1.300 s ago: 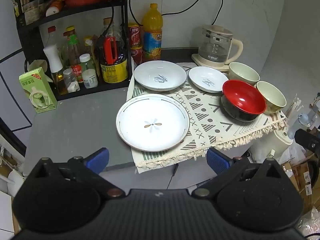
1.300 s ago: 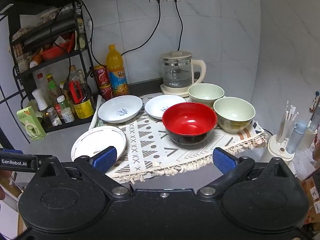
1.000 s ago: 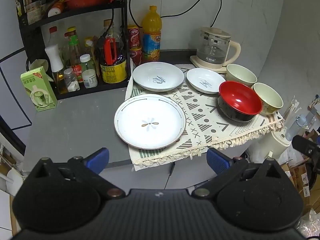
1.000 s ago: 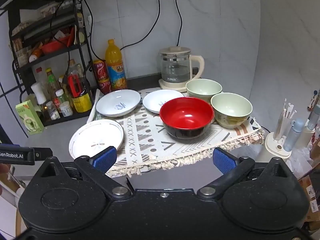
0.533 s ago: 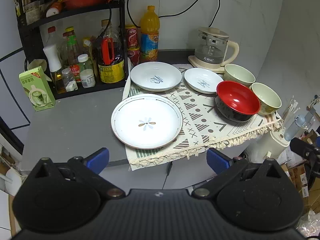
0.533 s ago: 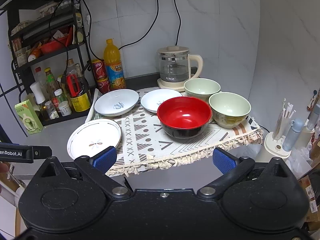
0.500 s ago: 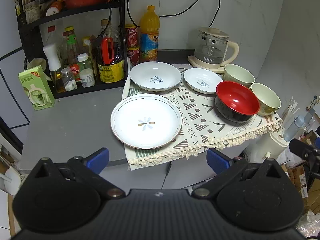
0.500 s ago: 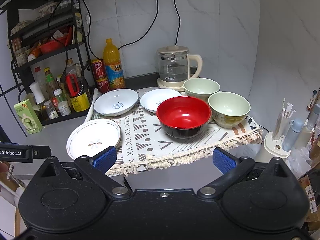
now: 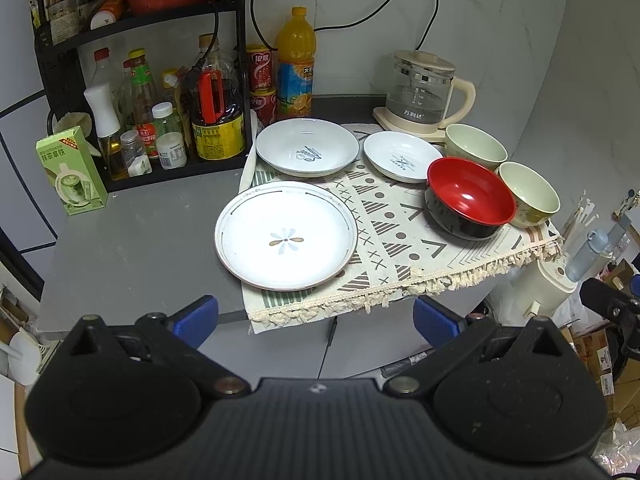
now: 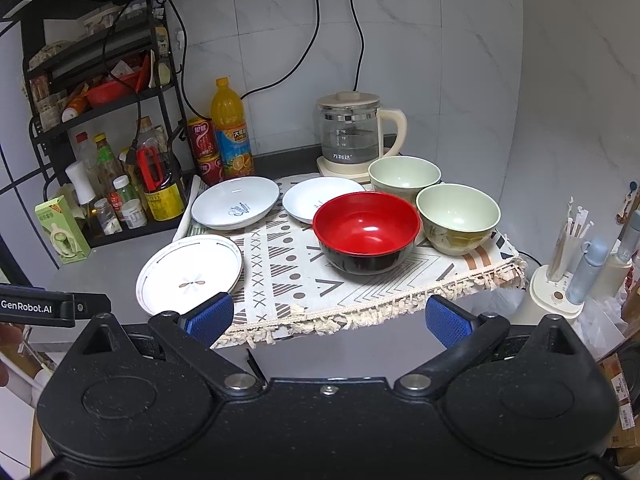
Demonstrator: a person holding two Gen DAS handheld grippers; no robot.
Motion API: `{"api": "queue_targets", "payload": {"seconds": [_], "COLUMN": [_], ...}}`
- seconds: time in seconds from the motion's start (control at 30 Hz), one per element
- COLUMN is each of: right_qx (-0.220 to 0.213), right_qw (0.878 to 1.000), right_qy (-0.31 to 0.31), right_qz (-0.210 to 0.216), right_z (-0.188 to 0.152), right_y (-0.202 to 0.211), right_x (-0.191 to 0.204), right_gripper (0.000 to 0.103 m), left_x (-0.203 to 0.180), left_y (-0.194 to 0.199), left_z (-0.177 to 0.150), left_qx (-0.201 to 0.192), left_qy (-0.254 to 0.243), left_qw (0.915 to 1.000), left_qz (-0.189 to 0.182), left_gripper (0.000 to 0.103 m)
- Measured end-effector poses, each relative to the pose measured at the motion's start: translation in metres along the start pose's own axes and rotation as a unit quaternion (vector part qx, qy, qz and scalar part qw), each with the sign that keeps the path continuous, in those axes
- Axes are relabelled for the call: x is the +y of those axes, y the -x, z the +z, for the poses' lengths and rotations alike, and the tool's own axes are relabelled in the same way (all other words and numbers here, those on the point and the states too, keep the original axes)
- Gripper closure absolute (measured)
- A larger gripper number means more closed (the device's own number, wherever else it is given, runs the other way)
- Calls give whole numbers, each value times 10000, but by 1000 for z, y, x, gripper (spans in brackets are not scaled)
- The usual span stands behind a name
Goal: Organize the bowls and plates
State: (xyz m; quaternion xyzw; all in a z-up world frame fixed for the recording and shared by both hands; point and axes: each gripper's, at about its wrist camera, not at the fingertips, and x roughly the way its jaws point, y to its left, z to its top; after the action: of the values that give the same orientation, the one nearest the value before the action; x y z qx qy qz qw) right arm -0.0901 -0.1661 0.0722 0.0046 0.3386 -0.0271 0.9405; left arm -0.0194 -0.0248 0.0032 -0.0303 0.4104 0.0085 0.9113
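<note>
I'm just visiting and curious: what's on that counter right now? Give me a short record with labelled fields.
plates: large flower plate, half on the patterned cloth; two smaller white plates behind it
bowls: red bowl; two pale green bowls, all on the cloth
stacking: none stacked yet
behind: glass kettle, orange drink bottle, rack of bottles
left gripper: open, holding nothing, short of the counter
right gripper: open, holding nothing, short of the counter
</note>
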Motion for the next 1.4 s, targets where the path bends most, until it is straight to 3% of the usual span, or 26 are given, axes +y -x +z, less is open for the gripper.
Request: {"api": "queue_targets", "payload": {"seconds": [0.9, 1.33, 1.4], "right_qx": [-11, 182, 220], "right_qw": [10000, 9998, 9997], "right_qy": [56, -32, -41], "right_qz": [7, -19, -20], "right_z": [-4, -5, -3], "right_y": [11, -10, -16], "right_x": [-3, -7, -9], "right_gripper": [0, 0, 0], "left_x": [-3, -1, -4], "left_y": [20, 11, 8], "left_z": [-9, -1, 0], "left_qx": [-52, 3, -57], "left_qy": [60, 41, -68], "left_qw": [9999, 9999, 9997], "left_qz": [71, 92, 245], "left_gripper": [0, 1, 1]}}
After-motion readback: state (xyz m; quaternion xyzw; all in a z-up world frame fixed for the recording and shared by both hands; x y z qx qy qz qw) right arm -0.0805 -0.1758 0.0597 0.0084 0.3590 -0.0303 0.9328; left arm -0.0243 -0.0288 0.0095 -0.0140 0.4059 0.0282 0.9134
